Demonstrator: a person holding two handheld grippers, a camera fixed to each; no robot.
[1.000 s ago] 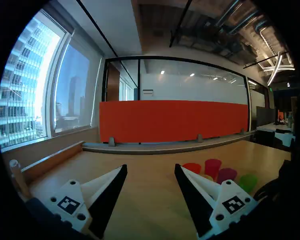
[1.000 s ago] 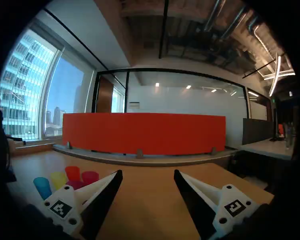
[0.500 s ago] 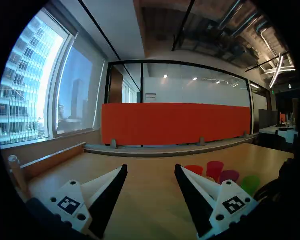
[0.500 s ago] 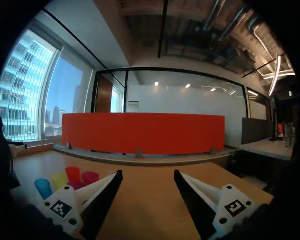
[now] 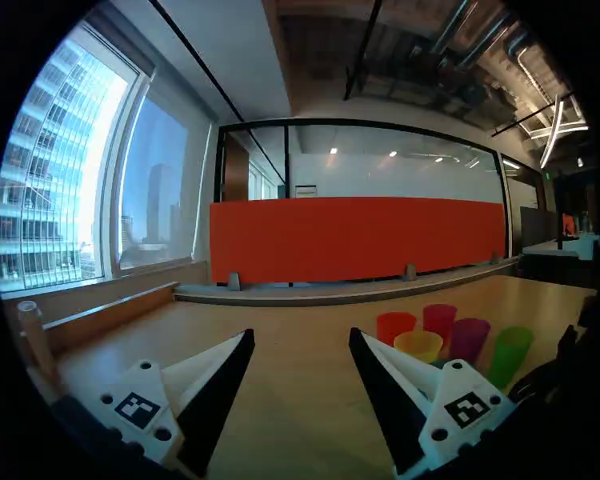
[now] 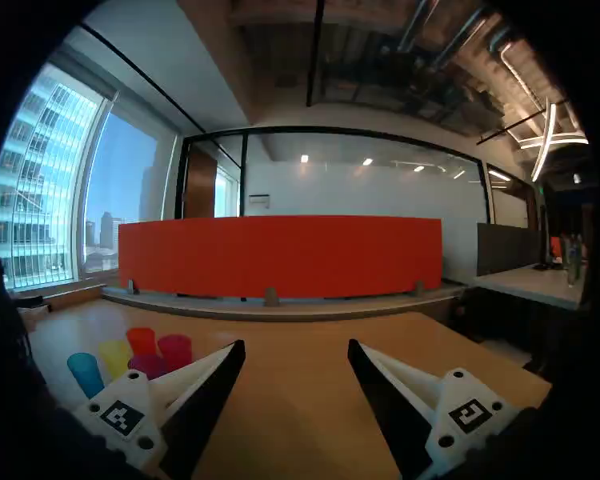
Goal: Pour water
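Note:
Several coloured plastic cups stand in a cluster on the wooden table. In the left gripper view they are right of centre: a red cup, a yellow cup, a pink cup, a purple cup and a green cup. My left gripper is open, empty, left of the cups. In the right gripper view the cups sit at the lower left: blue cup, yellow cup, red cup, pink cup. My right gripper is open and empty, to their right.
An orange divider panel runs along the table's far edge. Tall windows line the left side, with a wooden ledge below them. Another desk stands far right. Bare tabletop lies ahead of both grippers.
Both views have tilted and shifted slightly; in the left gripper view the cups now stand out more fully, past the right finger. Both grippers stay open.

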